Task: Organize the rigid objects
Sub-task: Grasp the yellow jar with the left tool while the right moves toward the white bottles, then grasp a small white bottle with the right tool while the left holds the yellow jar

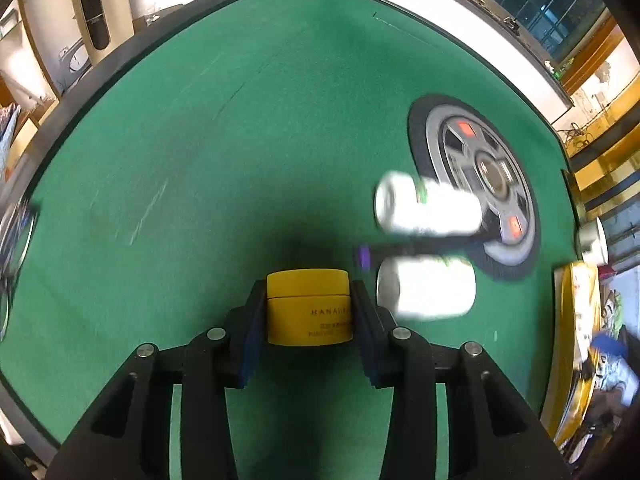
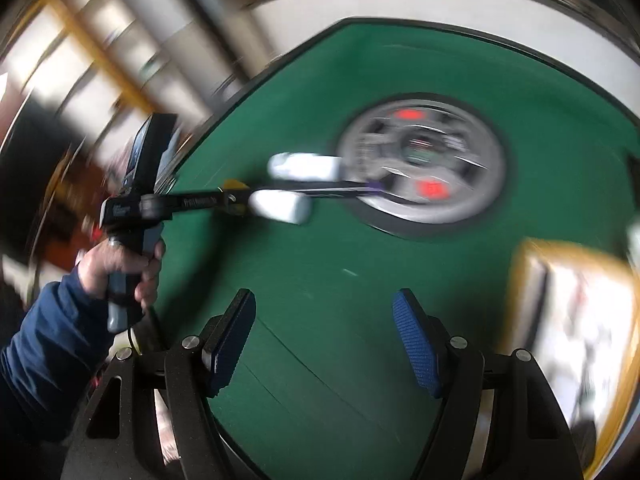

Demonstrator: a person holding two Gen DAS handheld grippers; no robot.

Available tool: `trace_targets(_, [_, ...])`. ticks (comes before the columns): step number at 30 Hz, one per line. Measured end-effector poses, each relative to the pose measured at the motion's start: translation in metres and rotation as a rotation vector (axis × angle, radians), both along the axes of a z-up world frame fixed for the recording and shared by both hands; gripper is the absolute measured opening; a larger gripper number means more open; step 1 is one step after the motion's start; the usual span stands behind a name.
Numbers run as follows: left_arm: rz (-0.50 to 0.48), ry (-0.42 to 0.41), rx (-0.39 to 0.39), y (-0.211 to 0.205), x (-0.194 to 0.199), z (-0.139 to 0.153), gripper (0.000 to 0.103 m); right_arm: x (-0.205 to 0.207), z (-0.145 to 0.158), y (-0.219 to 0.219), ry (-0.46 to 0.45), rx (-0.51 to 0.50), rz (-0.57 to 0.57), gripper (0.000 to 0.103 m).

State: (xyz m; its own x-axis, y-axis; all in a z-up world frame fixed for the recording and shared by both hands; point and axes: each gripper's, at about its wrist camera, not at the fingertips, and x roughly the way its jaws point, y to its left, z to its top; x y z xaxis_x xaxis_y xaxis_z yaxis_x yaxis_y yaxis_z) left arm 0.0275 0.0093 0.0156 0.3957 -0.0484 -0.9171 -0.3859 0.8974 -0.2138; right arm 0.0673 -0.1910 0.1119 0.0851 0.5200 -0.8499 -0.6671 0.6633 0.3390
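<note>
My left tongs (image 1: 310, 312) are clamped on the yellow jar (image 1: 308, 306), low over the green tabletop (image 1: 200, 140). Two white bottles (image 1: 428, 208) lie just right of the jar, long axes sideways, with the wheel-print mat (image 1: 476, 184) beyond. My right tongs (image 2: 324, 340) stand apart and empty, farther off.

Short round yellow plastic jar (image 1: 309, 307) with matching yellow lid, dark lettering on side, stands upright on green felt tabletop, low in left wrist view. Two white cylindrical bottles (image 1: 428, 209) (image 1: 427, 289) lie on sides just right of jar, parallel, one behind other, both blurred. Thin dark stick with purple end (image 1: 365, 257) lies between them. Far bottle overlaps edge of flat round wheel-printed mat (image 1: 476, 184).
</note>
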Motion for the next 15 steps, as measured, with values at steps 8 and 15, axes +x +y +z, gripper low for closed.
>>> trace_targets(8, [0.021, -0.001, -0.007, -0.003, -0.046, 0.001, 0.038, 0.016, -0.037, 0.113, -0.153, -0.147, 0.339, 0.052])
trace_targets(15, [0.029, -0.006, -0.009, 0.002, -0.055, 0.0, 0.039, 0.023, -0.07, 0.16, -0.153, -0.257, 0.489, 0.05])
